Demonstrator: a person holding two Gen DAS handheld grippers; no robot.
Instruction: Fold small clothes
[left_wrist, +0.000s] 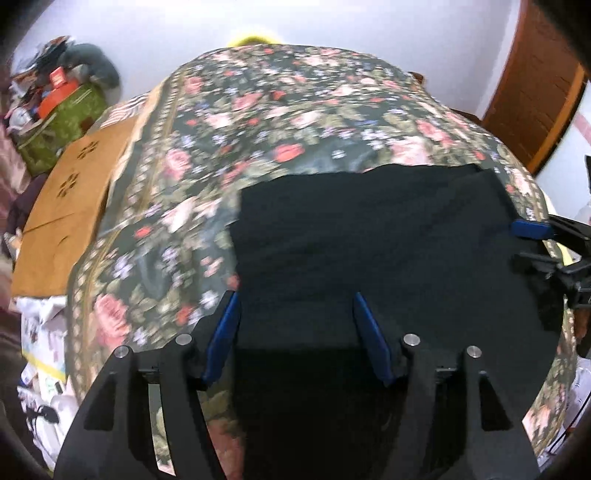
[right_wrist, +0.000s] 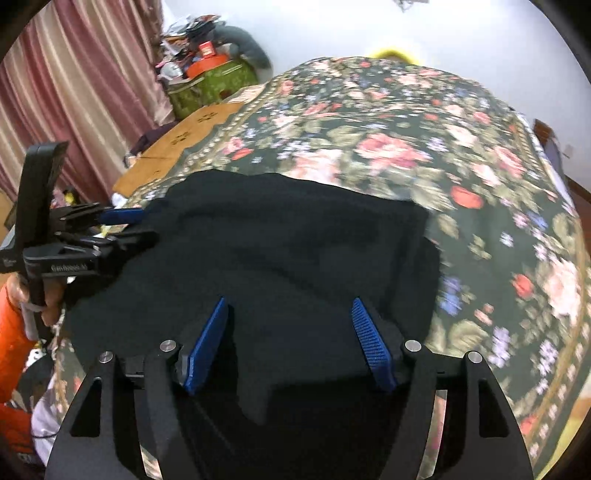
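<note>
Our left gripper (left_wrist: 295, 325) has its jaws spread, blue pads well apart and pinching nothing; the black garment (left_wrist: 388, 251) lies flat beneath and ahead of them. Our right gripper (right_wrist: 291, 332) stands the same way, jaws spread and empty above the same cloth. Neither pad presses fabric, as far as we can tell, though the near hem is lost in shadow under both tools.

The garment lies on the floral bedspread (left_wrist: 258, 122), directly forward of both grippers. Its long axis appears to run side to side between the two hands, with the far edge fairly straight. In the left wrist view the cloth spreads mostly to the right of the jaws, its left edge about level with the left pad; in the right wrist view it spreads mostly leftward, its right edge just past the right pad. So we judge each hand sits near its own end of the near edge, neither nearer than the other, and the coming fold would want both to take that edge together.

We count one black garment, two grippers, one bedspread, one brown cardboard sheet (left_wrist: 70, 188) off to the left, and one green box (right_wrist: 210, 85) heaped with clutter.
</note>
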